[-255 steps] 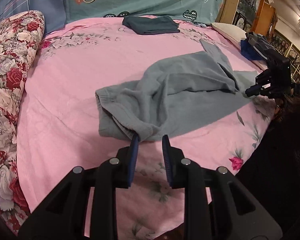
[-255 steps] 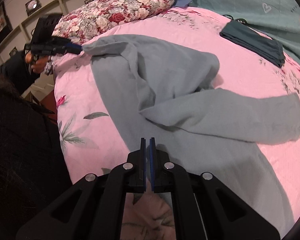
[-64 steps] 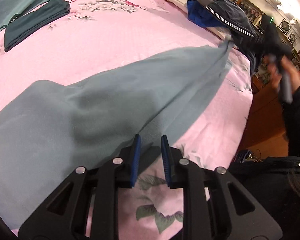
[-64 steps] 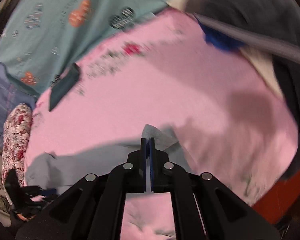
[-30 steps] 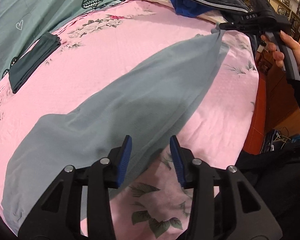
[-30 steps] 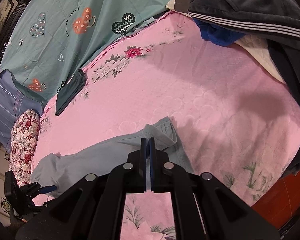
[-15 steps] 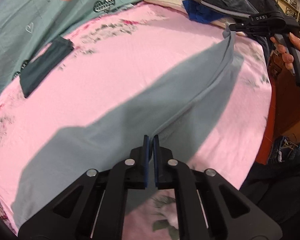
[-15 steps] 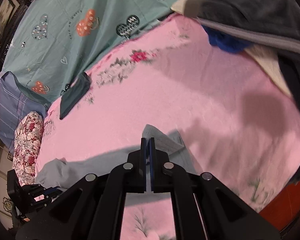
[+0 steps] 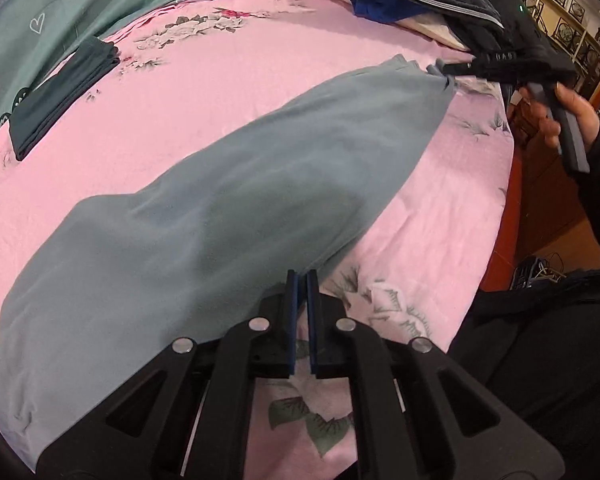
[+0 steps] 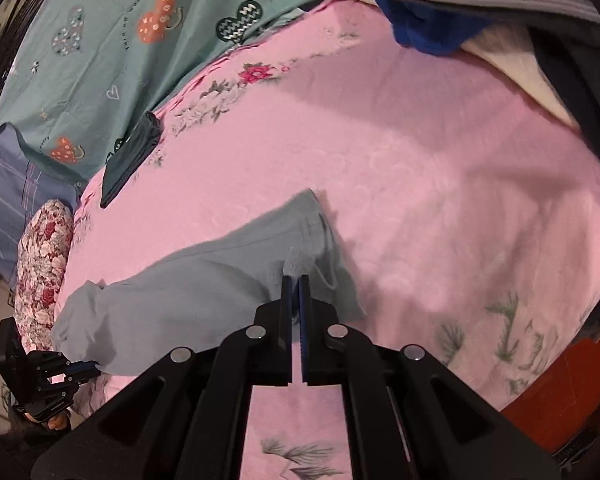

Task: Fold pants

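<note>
Because the grey pants point(image 9: 204, 208) are soft, limp fleece that sags wherever unsupported, they are best taken at hems, waistband or a folded edge; in the left wrist view they stretch across the pink bedsheet point(image 9: 228, 80) from 8 o'clock toward 2 o'clock, their near edge right at the tips of the left gripper point(image 9: 301, 280), whose jaws are drawn together, apparently pinching that edge; in the right wrist view the right gripper point(image 10: 295, 280) is clamped on the cuff at centre, the cloth trailing toward 8 o'clock, where the other claw shows small at the waist end.
</note>
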A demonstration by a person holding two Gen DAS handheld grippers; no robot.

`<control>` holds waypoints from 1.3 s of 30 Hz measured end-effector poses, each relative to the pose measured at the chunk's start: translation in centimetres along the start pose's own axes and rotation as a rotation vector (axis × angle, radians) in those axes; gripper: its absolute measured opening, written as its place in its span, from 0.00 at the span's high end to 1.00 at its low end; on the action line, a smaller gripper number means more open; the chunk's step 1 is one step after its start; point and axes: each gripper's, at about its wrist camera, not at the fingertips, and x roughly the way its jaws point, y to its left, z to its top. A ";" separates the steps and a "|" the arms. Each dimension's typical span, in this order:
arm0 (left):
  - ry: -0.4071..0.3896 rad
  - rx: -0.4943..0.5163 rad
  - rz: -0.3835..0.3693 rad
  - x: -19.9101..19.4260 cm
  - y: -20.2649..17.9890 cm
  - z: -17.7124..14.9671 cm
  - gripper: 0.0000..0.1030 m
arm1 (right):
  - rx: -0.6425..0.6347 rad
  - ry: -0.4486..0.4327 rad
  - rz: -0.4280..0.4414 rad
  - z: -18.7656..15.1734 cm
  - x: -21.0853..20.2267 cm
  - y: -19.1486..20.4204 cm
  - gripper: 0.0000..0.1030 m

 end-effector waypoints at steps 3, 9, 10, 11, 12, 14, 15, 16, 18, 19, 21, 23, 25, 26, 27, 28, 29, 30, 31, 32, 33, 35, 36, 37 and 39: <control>0.002 -0.004 -0.002 0.2 0.0 -0.2 0.96 | -0.047 -0.037 0.015 2.5 -1.1 2.2 0.98; -0.003 -0.021 -0.015 0.3 0.3 0.0 0.96 | -0.210 -0.154 0.144 3.6 -4.7 5.7 0.98; -0.005 -0.021 -0.019 0.3 0.3 -0.1 0.96 | -0.184 -0.112 0.113 3.0 -3.6 4.4 0.98; -0.007 -0.022 -0.023 0.3 0.4 -0.1 0.96 | -0.144 -0.057 0.069 2.1 -2.1 2.6 0.98; -0.007 -0.023 -0.026 0.3 0.5 -0.1 0.96 | -0.110 -0.001 0.032 1.1 -0.7 0.9 0.97; -0.004 -0.018 -0.024 0.4 0.4 0.0 0.95 | -0.091 0.054 -0.028 -0.6 1.0 -0.8 0.97; -0.001 -0.012 -0.021 0.4 0.3 0.0 0.95 | -0.095 0.040 -0.032 -1.0 0.8 -1.1 0.93; 0.001 -0.008 -0.019 0.4 0.2 0.0 0.95 | -0.086 0.027 -0.031 -1.1 0.3 -1.2 0.89; 0.007 -0.007 -0.018 0.3 0.1 0.1 0.94 | -0.080 -0.014 -0.055 -0.6 -0.8 -1.2 0.77; 0.007 -0.008 -0.021 0.3 0.1 0.2 0.93 | -0.083 -0.034 -0.074 -0.2 -1.4 -1.1 0.77; 0.006 -0.012 -0.030 0.3 0.1 0.2 0.90 | -0.086 -0.060 -0.109 0.9 -2.4 -0.8 0.76; 0.004 -0.011 -0.029 0.3 0.0 0.2 0.89 | -0.098 -0.068 -0.106 1.9 -3.0 0.0 0.67; 0.003 -0.015 -0.031 0.3 0.0 0.2 0.90 | -0.119 -0.057 -0.112 2.6 -2.6 1.1 0.59; 0.003 -0.017 -0.032 0.3 0.0 0.2 0.89 | -0.130 -0.034 -0.120 2.8 -2.1 1.7 0.59; 0.003 -0.018 -0.033 0.3 0.0 0.2 0.89 | -0.135 -0.012 -0.129 3.0 -1.6 2.1 0.59; 0.003 -0.018 -0.034 0.3 0.0 0.2 0.89 | -0.141 0.006 -0.147 3.1 -1.0 2.4 0.59; 0.004 -0.017 -0.034 0.3 0.1 0.3 0.89 | -0.154 0.027 -0.174 3.4 -0.3 2.6 0.59; 0.005 -0.015 -0.032 0.4 0.1 0.3 0.89 | -0.164 0.047 -0.190 3.7 0.3 2.8 0.59; 0.006 -0.014 -0.031 0.4 0.0 0.4 0.89 | -0.173 0.067 -0.198 4.2 0.9 2.9 0.59; 0.005 -0.014 -0.030 0.4 0.0 0.4 0.89 | -0.181 0.087 -0.207 4.8 1.7 3.0 0.59; 0.004 -0.016 -0.030 0.4 -0.1 0.4 0.89 | -0.190 0.099 -0.212 5.3 2.4 3.1 0.59; 0.001 -0.021 -0.032 0.4 -0.1 0.4 0.89 | -0.195 0.142 -0.226 5.9 4.0 2.7 0.59; -0.001 -0.026 -0.034 0.4 -0.1 0.3 0.88 | -0.192 0.166 -0.236 6.0 4.8 2.5 0.59; -0.003 -0.030 -0.036 0.3 -0.1 0.3 0.88 | -0.195 0.186 -0.246 6.0 5.6 2.3 0.59; -0.006 -0.038 -0.039 0.3 0.1 0.2 0.88 | -0.194 0.206 -0.265 5.7 6.6 1.9 0.88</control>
